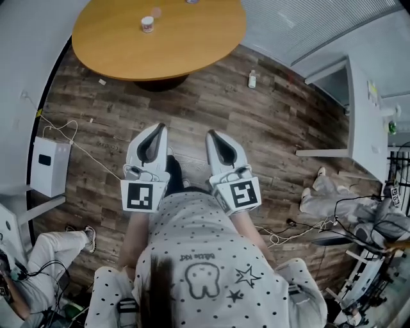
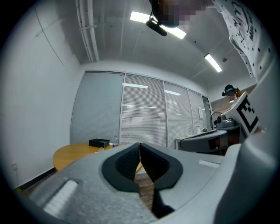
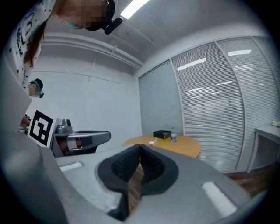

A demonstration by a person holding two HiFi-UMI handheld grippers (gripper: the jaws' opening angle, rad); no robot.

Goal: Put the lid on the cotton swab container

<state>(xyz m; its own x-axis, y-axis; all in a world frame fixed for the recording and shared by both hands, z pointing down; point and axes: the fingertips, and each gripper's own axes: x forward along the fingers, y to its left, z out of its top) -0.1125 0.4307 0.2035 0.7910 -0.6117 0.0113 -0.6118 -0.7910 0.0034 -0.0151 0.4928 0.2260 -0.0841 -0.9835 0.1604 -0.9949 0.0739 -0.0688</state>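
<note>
Wood-plank floor [image 1: 275,115] lies under both tools, while the round tabletop [image 1: 192,51] stands ahead, well apart from them. On it, left of centre and well back from the near edge, is the small white cotton swab container [image 1: 147,24]. A pale disc [image 1: 156,11] just beyond it, toward the far edge, may be its lid, though it is too small to be sure.

The person holds the left gripper [image 1: 157,128] and the right gripper [image 1: 213,134] side by side in front of the body, both aimed roughly level at the table. Each gripper's own view shows its pair clenched tip to tip with nothing between them: the left fingers [image 2: 124,164] and the right fingers [image 3: 153,168].

By the look of it, the task is at its approach: nothing is picked up and the lid is not on. The next move calls for closing the gap to the tabletop's near edge and parting one pair of fingers around the lid. The other pair would likely steady the container before the lid is lowered squarely over its mouth.
</note>
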